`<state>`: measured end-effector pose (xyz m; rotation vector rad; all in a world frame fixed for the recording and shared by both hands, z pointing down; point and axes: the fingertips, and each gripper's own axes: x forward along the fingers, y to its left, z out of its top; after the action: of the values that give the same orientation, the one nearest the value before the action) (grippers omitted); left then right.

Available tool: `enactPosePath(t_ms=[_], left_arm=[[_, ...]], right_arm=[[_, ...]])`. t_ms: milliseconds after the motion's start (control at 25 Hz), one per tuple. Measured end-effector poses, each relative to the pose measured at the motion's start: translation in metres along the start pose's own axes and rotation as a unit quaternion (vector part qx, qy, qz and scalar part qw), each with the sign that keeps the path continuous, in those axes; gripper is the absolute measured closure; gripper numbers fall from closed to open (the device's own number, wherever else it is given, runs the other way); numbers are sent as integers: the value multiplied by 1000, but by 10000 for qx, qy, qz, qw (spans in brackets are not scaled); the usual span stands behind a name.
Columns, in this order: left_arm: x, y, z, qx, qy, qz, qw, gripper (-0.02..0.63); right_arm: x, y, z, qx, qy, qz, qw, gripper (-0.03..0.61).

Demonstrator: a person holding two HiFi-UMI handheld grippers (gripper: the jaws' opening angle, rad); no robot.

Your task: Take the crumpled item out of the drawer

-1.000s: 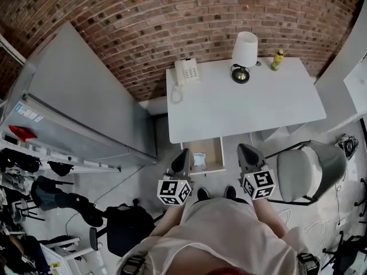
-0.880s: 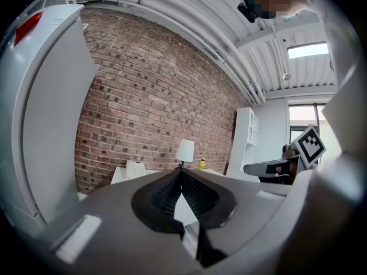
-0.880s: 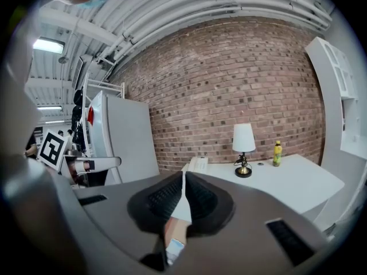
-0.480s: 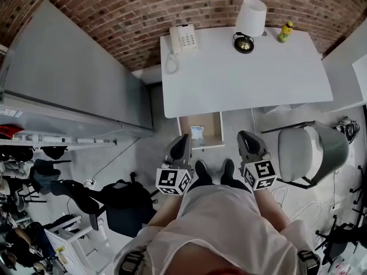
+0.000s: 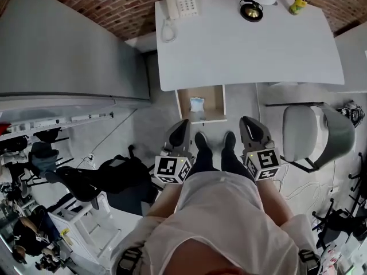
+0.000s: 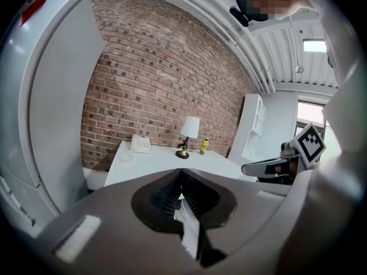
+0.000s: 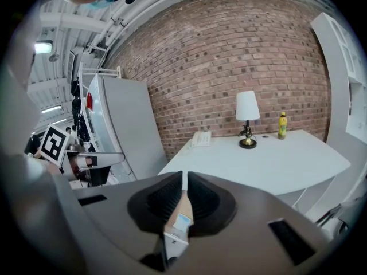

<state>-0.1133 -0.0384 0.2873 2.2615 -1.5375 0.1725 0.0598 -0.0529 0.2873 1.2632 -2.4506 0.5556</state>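
Head view: left gripper (image 5: 182,125) and right gripper (image 5: 248,122) are hovering closed and empty, item (image 5: 196,104) lying in drawer (image 5: 182,105) ahead; reaching in and opening likely come next.

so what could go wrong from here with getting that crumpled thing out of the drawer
1. The left gripper and right gripper both have their fingers shut. Reaching in like that would likely just shove the crumpled item around the drawer.
2. The item lies toward the drawer's left wall, so opened fingers could catch that wall or the desk edge above.
3. The chair stands close beside the right gripper and might get bumped.
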Motion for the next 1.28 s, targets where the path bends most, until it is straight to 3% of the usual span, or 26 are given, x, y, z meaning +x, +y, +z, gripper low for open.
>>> enactPosePath(t_ms=[600,1280], left_arm=[[8,38,-85,-534,616,164,9965,604],[36,63,-171,-694,1240,262,9895,604]], right_arm=[[49,3,-58,23,569,82,9983,569],[103,-20,-143,417,1018,44,9939,569]])
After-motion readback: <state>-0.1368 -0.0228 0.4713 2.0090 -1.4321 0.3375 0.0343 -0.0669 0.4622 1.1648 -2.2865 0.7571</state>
